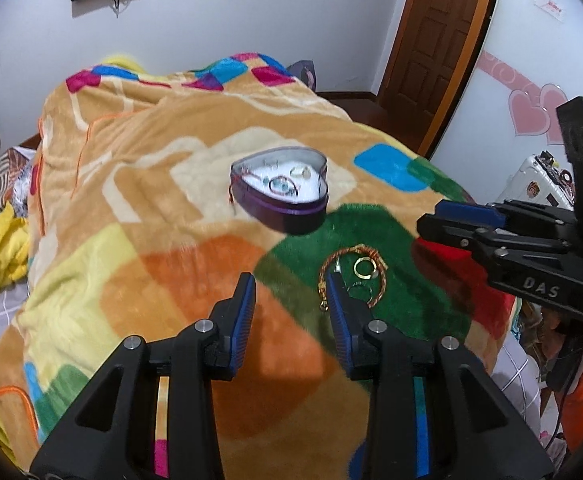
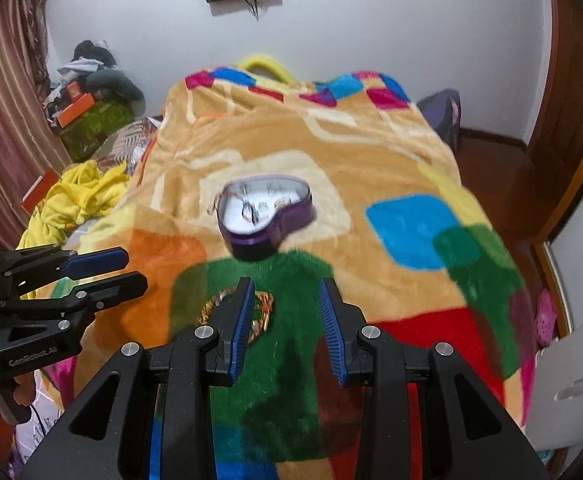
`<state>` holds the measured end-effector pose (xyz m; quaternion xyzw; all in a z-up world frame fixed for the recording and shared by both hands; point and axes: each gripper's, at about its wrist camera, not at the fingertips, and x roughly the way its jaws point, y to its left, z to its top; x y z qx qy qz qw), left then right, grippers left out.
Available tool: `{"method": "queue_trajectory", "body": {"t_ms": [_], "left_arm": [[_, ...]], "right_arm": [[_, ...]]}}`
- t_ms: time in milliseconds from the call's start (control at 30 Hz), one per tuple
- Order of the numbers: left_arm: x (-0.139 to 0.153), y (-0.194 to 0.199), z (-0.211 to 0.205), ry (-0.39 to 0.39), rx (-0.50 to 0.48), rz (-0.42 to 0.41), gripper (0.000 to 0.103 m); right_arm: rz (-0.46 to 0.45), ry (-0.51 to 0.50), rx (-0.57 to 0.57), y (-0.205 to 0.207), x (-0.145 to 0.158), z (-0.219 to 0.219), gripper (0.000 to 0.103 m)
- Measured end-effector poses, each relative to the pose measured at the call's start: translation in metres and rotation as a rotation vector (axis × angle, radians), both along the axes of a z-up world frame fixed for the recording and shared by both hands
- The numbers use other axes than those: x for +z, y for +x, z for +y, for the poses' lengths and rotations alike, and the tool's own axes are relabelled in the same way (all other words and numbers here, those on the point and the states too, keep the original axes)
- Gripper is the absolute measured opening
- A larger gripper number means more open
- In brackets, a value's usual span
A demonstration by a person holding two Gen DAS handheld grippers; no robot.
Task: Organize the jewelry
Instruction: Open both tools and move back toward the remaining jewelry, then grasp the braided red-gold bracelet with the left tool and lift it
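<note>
tins: 1 heart-shaped purple tin point(image 1: 281, 196), lid off | loose on blanket point(image 1: 139, 184): 1 braided bracelet point(image 1: 331, 266), 1 gold ring point(image 1: 363, 267), 1 smaller ring point(image 1: 357, 291) | pieces inside tin: several, tangled, uncountable | grippers: 2, left gripper point(image 1: 291, 304), right gripper point(image 2: 285, 308)

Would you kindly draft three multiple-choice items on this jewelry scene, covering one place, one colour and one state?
1. Where does the braided bracelet lie?
A. on the green patch of the blanket
B. inside the tin
C. on the floor

2. What colour is the outer wall of the heart-shaped tin?
A. red
B. purple
C. yellow

3. How does the left gripper stand?
A. shut on a ring
B. shut and empty
C. open

Answers: 1 A, it lies on the green patch nearer than the tin; 2 B, the side wall is purple; 3 C, a gap separates its fingers.
</note>
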<state>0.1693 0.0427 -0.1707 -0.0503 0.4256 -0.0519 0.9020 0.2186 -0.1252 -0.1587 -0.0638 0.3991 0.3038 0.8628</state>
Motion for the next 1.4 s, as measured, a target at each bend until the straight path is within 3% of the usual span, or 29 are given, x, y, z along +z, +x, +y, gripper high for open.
{"method": "queue_trajectory", "body": {"t_ms": [233, 367, 533, 700, 900, 1033, 1200, 1400], "left_arm": [[-0.019, 0.007, -0.003, -0.016, -0.002, 0.032, 0.036], [-0.028, 0.016, -0.005, -0.05, -0.021, 0.061, 0.029], [-0.038, 0.023, -0.014, -0.091, -0.051, 0.086, 0.028], [-0.049, 0.028, -0.024, -0.059, -0.06, 0.109, 0.024], [-0.051, 0.024, -0.02, -0.078, -0.048, 0.104, 0.021], [-0.052, 0.022, -0.025, -0.038, -0.049, 0.097, 0.02], [-0.051, 0.022, -0.03, 0.009, -0.04, 0.088, 0.009], [-0.041, 0.015, -0.02, -0.017, -0.013, 0.068, 0.003]], "right_arm": [[0.04, -0.033, -0.003, 0.006, -0.027, 0.009, 0.03], [0.038, -0.035, -0.007, 0.006, -0.031, 0.006, 0.03], [0.039, -0.04, -0.017, 0.007, -0.034, 0.0, 0.03], [0.047, -0.035, -0.018, 0.008, -0.035, -0.003, 0.03], [0.039, -0.029, -0.018, 0.007, -0.033, -0.004, 0.03], [0.04, -0.021, -0.023, 0.007, -0.032, -0.005, 0.03], [0.046, -0.011, -0.03, 0.003, -0.029, -0.008, 0.03], [0.052, -0.014, -0.006, -0.008, -0.026, -0.009, 0.03]]}}
